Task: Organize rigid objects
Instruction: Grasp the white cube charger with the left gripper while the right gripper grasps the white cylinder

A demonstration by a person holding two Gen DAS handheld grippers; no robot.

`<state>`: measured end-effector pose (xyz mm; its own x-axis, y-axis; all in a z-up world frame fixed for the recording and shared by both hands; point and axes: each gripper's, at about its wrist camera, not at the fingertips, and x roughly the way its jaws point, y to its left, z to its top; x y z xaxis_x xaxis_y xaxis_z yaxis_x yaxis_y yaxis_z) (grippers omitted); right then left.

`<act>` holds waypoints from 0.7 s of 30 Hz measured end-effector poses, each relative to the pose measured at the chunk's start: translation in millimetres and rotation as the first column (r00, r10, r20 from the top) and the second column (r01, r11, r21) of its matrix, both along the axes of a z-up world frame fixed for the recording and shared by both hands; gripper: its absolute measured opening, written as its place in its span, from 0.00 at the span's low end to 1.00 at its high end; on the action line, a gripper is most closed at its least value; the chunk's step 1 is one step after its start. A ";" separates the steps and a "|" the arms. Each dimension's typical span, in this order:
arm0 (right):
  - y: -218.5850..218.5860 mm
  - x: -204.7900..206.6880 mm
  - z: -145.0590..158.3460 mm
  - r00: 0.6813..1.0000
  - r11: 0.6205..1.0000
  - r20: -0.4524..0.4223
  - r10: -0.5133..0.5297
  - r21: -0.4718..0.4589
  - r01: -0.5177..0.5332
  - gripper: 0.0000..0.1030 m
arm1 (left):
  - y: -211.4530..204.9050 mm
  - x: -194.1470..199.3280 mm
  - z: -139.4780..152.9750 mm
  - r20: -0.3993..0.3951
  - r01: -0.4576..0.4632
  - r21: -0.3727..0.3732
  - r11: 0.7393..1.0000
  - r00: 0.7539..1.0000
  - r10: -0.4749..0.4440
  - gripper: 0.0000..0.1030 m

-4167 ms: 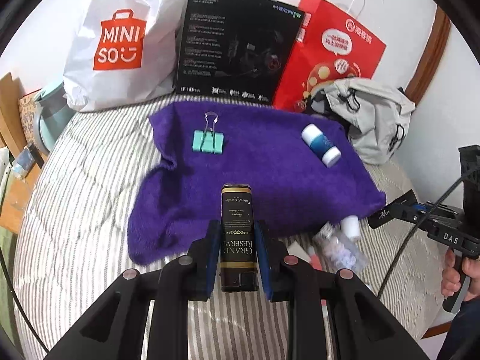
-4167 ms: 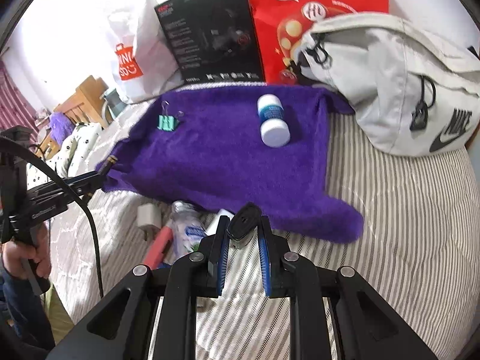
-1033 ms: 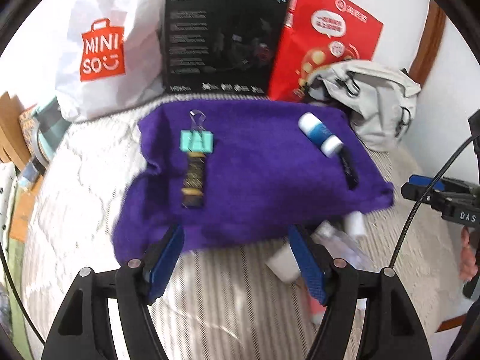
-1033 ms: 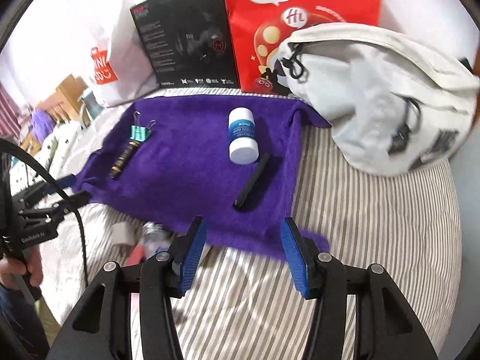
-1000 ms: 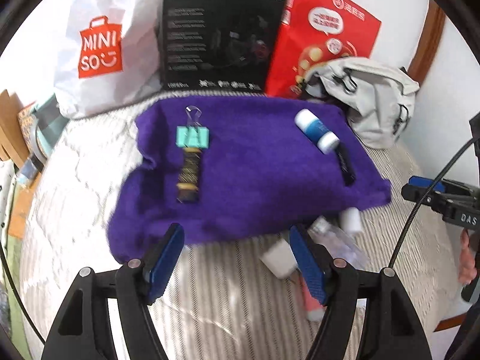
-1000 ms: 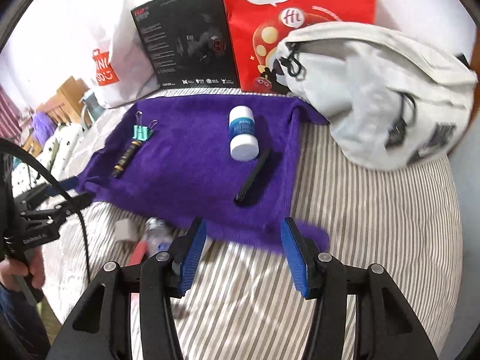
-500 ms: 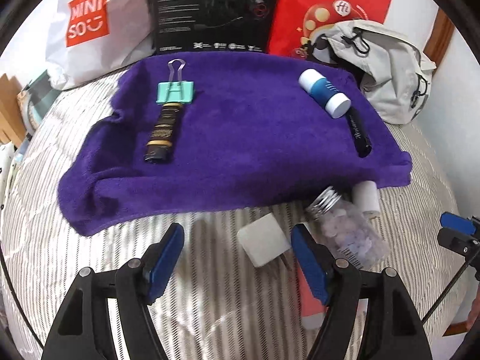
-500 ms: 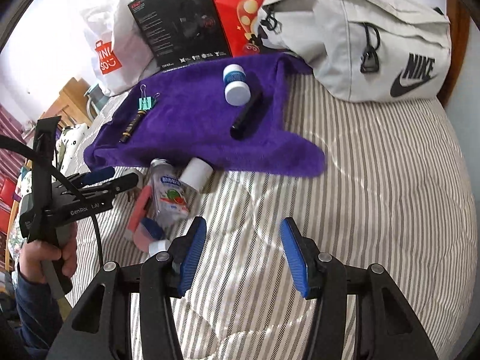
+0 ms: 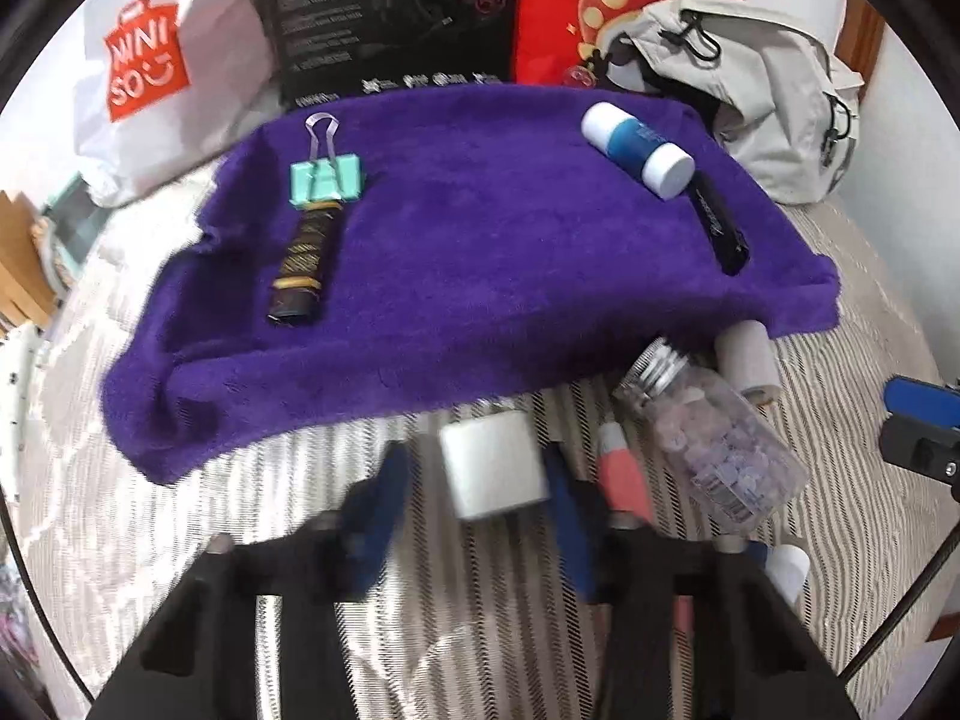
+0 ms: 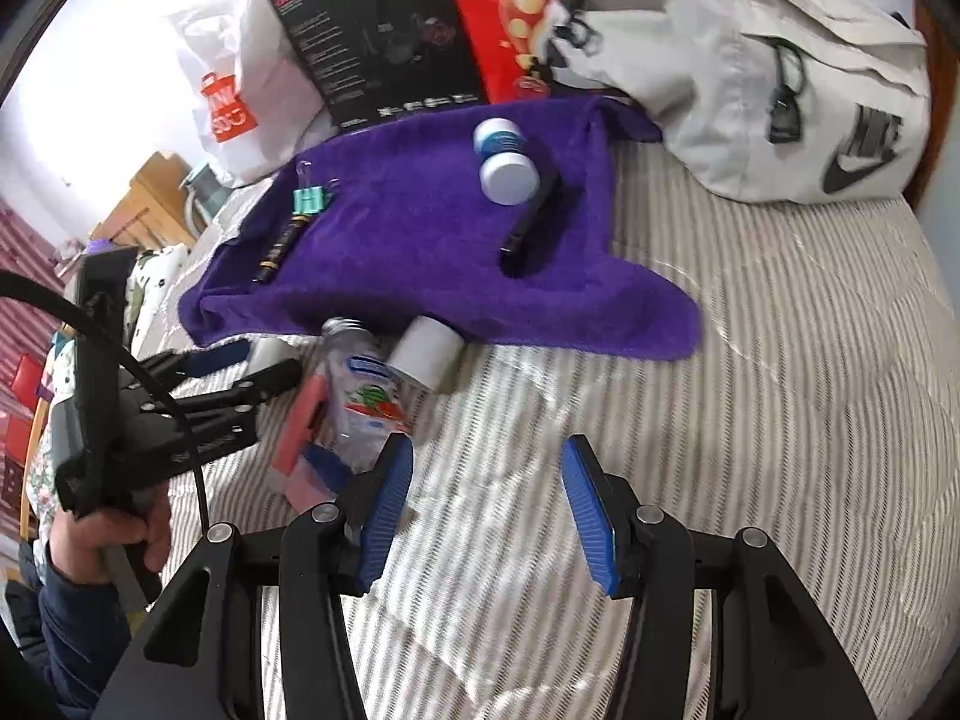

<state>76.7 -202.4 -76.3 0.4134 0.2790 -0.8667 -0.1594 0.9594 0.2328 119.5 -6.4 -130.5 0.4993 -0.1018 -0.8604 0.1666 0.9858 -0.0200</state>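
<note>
Left to right. Purple towel (image 9: 480,276) is the sorting zone, spread flat on the striped bed (image 10: 780,396) — soft pile stops round items rolling. On its left side: teal binder clip (image 9: 327,181), with the dark gold-banded tube (image 9: 303,261) lying end-on just below it, touching or nearly so; reads as a deliberate column. On the right: blue-and-white bottle (image 9: 637,149) on its side, black pen-like stick (image 9: 717,222) just beside its cap — second column.

Unsorted pile sits off the towel's near edge: white cube block (image 9: 493,463), pink tube (image 9: 624,468), clear bottle of pale tablets (image 9: 714,438), white cylinder (image 9: 747,357) against the towel's hem.

Left gripper (image 9: 474,492) straddles the white cube block, one blue pad on each side, gap visible on the left side — part-closed, not yet clamped as far as the motion blur lets me judge. Likely next pick.

Right gripper (image 10: 487,501) is spread wide, nothing in it, hanging over bare bedding just right of the pile — probably waiting on the clear bottle or white cylinder.
</note>
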 end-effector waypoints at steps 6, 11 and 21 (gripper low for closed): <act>21.3 14.4 -8.5 0.999 0.999 -0.004 0.042 0.004 -0.042 0.50 | 11.2 -7.7 2.2 -0.004 0.016 -0.007 1.000 1.000 -0.016 0.28; 22.1 37.7 -21.4 0.999 0.999 -0.038 -0.018 0.039 0.019 0.50 | 27.3 -13.3 2.2 -0.009 -0.005 -0.042 0.999 1.000 0.004 0.28; 39.1 64.2 -38.0 0.996 0.996 -0.074 -0.059 0.062 0.064 0.40 | 27.1 -14.4 1.5 0.003 0.017 -0.036 0.999 1.000 -0.017 0.28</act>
